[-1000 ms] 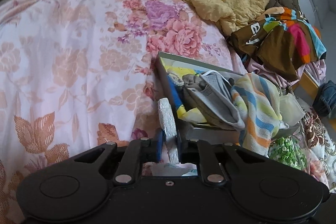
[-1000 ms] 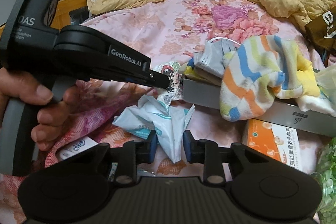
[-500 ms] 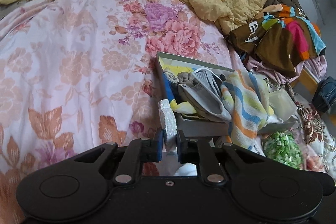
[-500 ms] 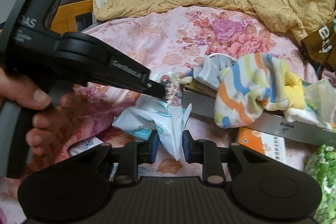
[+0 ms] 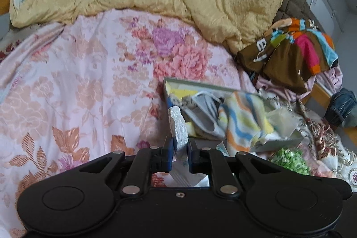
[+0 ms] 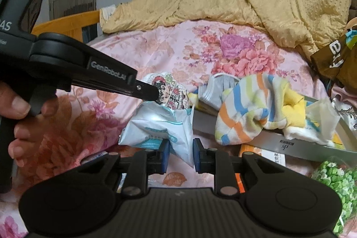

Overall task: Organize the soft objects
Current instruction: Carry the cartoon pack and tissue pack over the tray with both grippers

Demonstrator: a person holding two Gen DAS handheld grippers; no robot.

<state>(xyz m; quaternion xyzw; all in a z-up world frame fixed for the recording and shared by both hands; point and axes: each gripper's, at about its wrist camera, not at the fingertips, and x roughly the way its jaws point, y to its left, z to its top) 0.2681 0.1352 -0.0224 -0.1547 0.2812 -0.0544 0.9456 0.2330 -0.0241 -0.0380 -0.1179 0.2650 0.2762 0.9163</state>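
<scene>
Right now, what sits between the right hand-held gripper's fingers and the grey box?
In the right wrist view, a white plastic pouch fills that stretch, pinched by the right hand-held gripper and reaching the grey box.

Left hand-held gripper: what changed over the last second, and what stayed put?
The left hand-held gripper lifted the printed pad off the bed, up and toward the grey tray. No grasp was made or released: it stays shut on the pad, and the right hand-held gripper stays shut on the white packet. The striped sock is unmoved.
</scene>
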